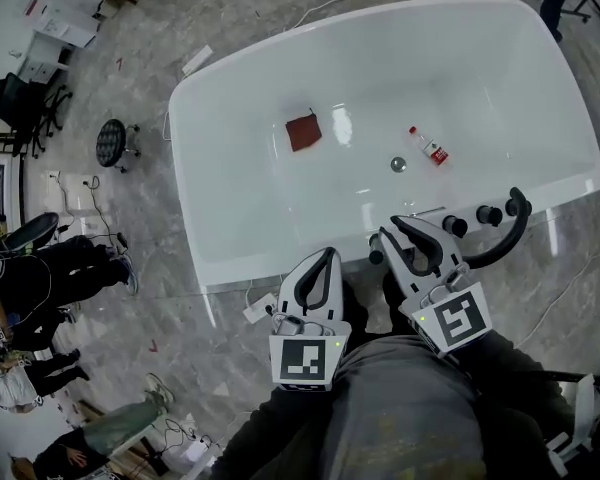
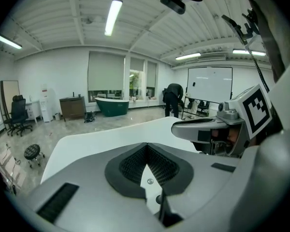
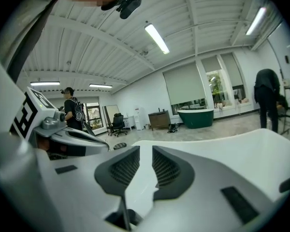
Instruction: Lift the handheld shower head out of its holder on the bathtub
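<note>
Approach phase: black curved handheld shower head [image 1: 516, 224] is docked on near rim of white oval bathtub [image 1: 208, 173], right gripper [image 1: 395, 234] held nearby, narrowly parted and empty for pickup, left gripper [image 1: 324, 258] closed, empty.

The left gripper [image 1: 328, 258] and the right gripper [image 1: 392, 230] are both smooth and light grey. Each one has two long curved jaws. At the tips sit black pads [image 2: 130, 166] with lots of tiny ridges. Just behind the left pads there is a small shiny screw [image 2: 150, 181]. At the back of each gripper is a white cube [image 1: 308, 358] with a black square pattern on it. The person wears dark grey clothes [image 1: 410, 408].
</note>
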The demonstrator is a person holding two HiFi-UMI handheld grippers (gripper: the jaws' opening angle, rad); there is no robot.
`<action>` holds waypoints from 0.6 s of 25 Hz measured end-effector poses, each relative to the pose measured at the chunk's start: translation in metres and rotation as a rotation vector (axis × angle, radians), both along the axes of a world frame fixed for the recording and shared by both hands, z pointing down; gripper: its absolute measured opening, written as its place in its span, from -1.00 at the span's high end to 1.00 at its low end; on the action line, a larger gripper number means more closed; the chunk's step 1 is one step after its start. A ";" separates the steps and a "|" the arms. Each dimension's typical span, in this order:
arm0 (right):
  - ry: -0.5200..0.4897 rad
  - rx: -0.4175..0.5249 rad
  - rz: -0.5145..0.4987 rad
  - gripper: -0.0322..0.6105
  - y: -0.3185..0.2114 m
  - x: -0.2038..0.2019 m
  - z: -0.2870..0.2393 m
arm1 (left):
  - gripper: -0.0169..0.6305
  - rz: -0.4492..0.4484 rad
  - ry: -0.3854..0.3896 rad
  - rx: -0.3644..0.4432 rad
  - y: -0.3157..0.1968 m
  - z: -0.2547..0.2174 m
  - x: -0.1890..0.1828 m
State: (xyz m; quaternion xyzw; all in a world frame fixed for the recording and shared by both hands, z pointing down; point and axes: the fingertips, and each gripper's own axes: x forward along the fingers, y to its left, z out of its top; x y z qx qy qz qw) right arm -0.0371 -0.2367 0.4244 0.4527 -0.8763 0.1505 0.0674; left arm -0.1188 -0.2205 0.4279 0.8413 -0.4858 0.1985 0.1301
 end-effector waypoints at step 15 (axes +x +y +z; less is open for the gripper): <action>0.163 0.039 0.123 0.43 0.039 -0.030 0.002 | 0.94 0.080 0.058 0.002 0.023 0.004 -0.047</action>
